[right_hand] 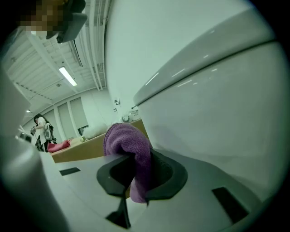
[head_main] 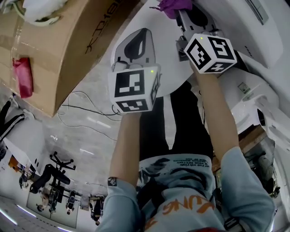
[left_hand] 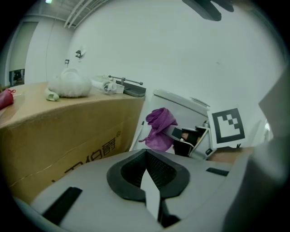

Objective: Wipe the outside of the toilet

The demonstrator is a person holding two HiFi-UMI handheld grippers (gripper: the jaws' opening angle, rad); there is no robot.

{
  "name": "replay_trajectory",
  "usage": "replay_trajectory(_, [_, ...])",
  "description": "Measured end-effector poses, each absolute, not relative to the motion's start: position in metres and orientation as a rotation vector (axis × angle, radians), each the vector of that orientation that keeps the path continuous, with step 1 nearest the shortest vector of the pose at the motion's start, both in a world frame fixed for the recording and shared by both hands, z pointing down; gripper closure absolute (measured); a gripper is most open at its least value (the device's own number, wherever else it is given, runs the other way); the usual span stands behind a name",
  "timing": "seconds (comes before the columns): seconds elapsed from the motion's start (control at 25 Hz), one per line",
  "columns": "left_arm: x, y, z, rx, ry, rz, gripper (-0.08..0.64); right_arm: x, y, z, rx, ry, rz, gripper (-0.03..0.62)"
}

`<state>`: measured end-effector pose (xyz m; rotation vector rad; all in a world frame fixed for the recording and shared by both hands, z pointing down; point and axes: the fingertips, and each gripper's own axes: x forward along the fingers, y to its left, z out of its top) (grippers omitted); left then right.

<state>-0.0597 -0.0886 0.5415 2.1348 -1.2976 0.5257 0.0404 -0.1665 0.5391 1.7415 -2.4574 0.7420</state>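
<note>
My right gripper point(head_main: 181, 16) is shut on a purple cloth point(head_main: 171, 6), which bulges out above the jaws and hangs down between them point(right_hand: 131, 154). The white toilet point(right_hand: 217, 90) curves close along the right of that gripper, its lid seam running overhead; in the head view the toilet point(head_main: 265, 38) lies at the upper right. My left gripper point(head_main: 136, 47) hangs a little lower and to the left, jaws together with nothing in them point(left_hand: 147, 174). From the left gripper view I see the purple cloth point(left_hand: 158, 127) and the right gripper point(left_hand: 188, 136) ahead.
A large cardboard box point(head_main: 68, 45) stands close on the left, with a white bag point(left_hand: 68, 84) and small items on top and a red object point(head_main: 22, 77) at its edge. Cables point(head_main: 86, 108) trail over the floor. An office chair point(head_main: 54, 174) stands farther off.
</note>
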Motion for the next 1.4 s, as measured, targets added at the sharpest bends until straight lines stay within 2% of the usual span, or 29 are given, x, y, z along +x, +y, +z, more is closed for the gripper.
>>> replay_trajectory(0.52, [-0.056, -0.092, 0.549, 2.179, -1.203, 0.591, 0.535, 0.033, -0.206, 0.561, 1.915, -2.295, 0.810, 0.526])
replay_trajectory(1.4, [-0.012, -0.070, 0.544, 2.306, -1.031, 0.600, 0.535, 0.093, -0.146, 0.574, 2.041, -2.146, 0.848, 0.525])
